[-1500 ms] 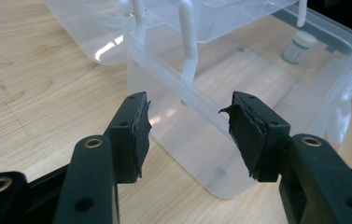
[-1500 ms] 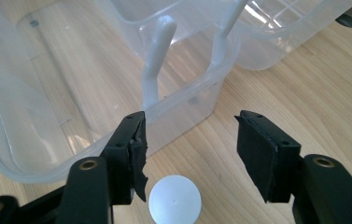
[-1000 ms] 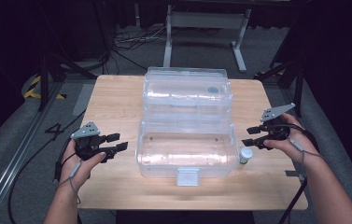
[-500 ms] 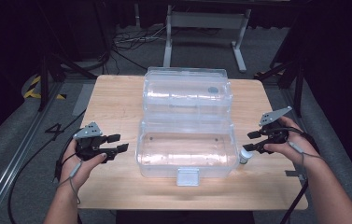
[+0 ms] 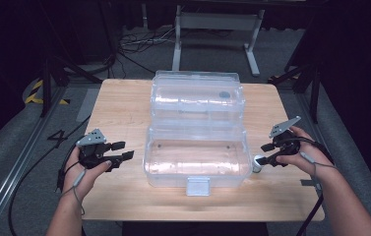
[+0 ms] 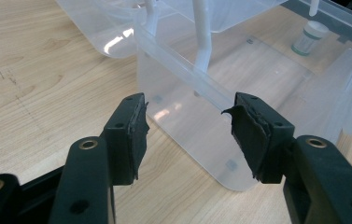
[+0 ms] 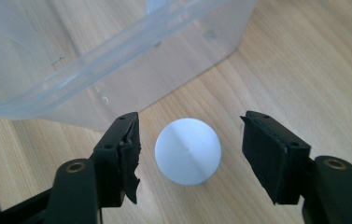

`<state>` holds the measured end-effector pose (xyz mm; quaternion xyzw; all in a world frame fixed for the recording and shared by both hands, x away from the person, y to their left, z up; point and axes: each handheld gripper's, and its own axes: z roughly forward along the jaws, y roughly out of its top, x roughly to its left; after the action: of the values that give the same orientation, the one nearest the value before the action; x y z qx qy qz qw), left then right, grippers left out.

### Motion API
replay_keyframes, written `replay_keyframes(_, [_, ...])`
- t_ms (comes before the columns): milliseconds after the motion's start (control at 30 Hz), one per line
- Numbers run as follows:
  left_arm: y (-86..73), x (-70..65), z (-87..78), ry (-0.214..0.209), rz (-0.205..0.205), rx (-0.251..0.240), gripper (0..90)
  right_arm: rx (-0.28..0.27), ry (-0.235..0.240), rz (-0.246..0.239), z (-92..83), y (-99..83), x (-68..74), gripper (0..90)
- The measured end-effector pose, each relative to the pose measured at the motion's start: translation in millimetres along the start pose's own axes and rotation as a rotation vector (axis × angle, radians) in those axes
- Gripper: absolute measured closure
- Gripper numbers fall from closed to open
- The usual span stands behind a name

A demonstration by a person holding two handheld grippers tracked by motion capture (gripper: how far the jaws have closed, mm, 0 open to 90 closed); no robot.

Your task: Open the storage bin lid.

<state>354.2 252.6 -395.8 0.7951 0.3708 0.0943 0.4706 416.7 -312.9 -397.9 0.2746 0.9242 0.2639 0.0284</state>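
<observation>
A clear plastic box stands open mid-table, its lid folded back behind it. A small vial with a white cap stands upright on the wood just right of the box. My right gripper hovers over it. In the right gripper view the white cap lies between the jaws of the right gripper, which have just been opening; a gap shows on each side. My left gripper rests left of the box, open and empty. In the left gripper view the left gripper faces the box's corner.
The wooden table has bare room left and right of the box. A white latch tab sticks out at the box's front. Cables and a metal frame are on the floor beyond the far edge.
My right gripper has shifted toward the table's front edge and closer to the vial. The left gripper and the box have stayed put.
</observation>
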Motion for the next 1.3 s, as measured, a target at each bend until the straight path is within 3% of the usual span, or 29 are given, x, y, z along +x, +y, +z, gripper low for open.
replay_keyframes(800, [-1.2, -0.4, 2.5, -0.005, 0.0, 0.013, 45.8, 0.078, 0.011, -0.007, 25.1, -10.5, -0.2, 38.3])
replay_keyframes(1300, [-2.1, 0.6, 2.5, -0.008, -0.007, 0.018, 45.5, 0.115, -0.001, -0.011, 30.0, -10.3, 1.2, 48.5])
